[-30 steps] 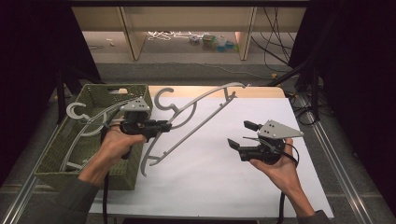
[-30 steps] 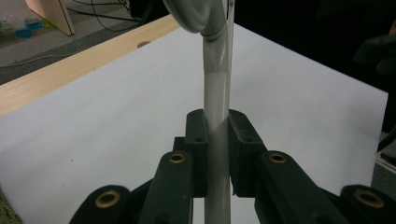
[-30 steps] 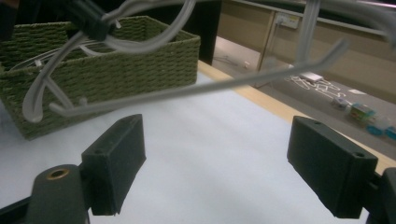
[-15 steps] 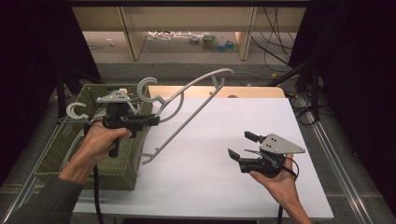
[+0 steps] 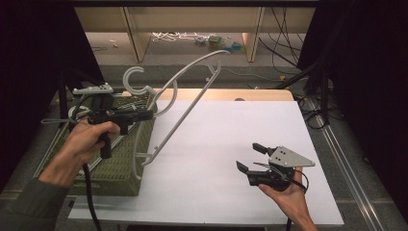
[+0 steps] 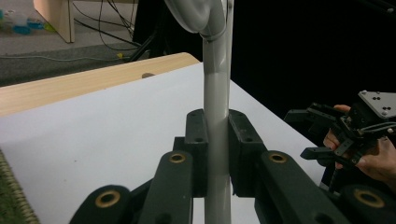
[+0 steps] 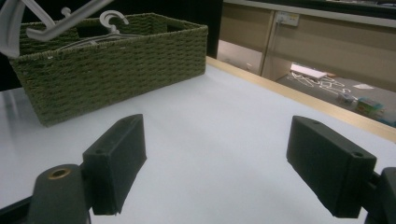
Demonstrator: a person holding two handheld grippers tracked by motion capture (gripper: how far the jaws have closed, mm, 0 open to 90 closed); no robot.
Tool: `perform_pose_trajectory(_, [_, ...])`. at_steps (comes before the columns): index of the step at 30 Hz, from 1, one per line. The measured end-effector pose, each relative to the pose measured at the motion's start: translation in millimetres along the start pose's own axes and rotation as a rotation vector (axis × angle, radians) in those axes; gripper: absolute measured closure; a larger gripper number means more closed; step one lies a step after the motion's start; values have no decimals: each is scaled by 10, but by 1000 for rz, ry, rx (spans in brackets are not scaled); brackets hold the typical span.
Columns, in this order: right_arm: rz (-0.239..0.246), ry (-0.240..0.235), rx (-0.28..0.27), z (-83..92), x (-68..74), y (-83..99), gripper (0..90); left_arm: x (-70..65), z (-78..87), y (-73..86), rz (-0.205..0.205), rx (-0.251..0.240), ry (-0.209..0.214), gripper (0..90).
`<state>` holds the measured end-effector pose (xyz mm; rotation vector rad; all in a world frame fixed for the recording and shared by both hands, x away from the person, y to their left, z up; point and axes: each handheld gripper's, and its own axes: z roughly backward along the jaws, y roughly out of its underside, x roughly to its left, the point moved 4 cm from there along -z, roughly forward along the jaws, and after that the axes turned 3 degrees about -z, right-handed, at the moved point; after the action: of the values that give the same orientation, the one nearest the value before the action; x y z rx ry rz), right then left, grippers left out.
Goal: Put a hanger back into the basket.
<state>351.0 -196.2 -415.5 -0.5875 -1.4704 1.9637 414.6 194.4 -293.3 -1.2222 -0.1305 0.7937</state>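
Hanger (image 5: 192, 91) lifted higher since earlier, left gripper (image 5: 146, 115) clamping it

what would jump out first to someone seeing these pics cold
First, the big white plastic hanger lifted at a slant over the table's left side, its neck clamped in the left gripper, with its lower end by the green woven basket, where more hangers lie. Next, the right gripper at the lower right of the white tabletop, resting in an upturned palm with its jaws wide apart and nothing between them.
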Motion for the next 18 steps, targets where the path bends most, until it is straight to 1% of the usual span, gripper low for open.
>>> perform_pose_trajectory(5, [0,5,-8,6,-4,3,205,75,216,-105,11,-28,-27,800])
perform_pose_trajectory(8, [3,-3,2,17,-1,9,206,145,350,-144,5,-35,-66,799])
perform_pose_trajectory(11, [0,-3,7,23,1,14,202,236,476,-158,10,-43,-97,800])
perform_pose_trajectory(12, [0,-7,8,25,4,14,203,264,514,-159,15,-45,-110,799])
perform_pose_trajectory(13, [4,-9,9,26,5,15,203,303,553,-156,6,-42,-130,799])
perform_pose_trajectory(14, [6,-8,9,24,6,17,203,339,587,-152,9,-45,-146,800])
perform_pose_trajectory(15, [5,-9,12,25,6,20,202,374,616,-147,9,-52,-148,800])
perform_pose_trajectory(16, [5,-9,14,25,6,22,203,411,644,-136,11,-47,-154,800])
perform_pose_trajectory(18, [7,-13,14,23,6,23,204,485,704,-125,3,-46,-183,800])
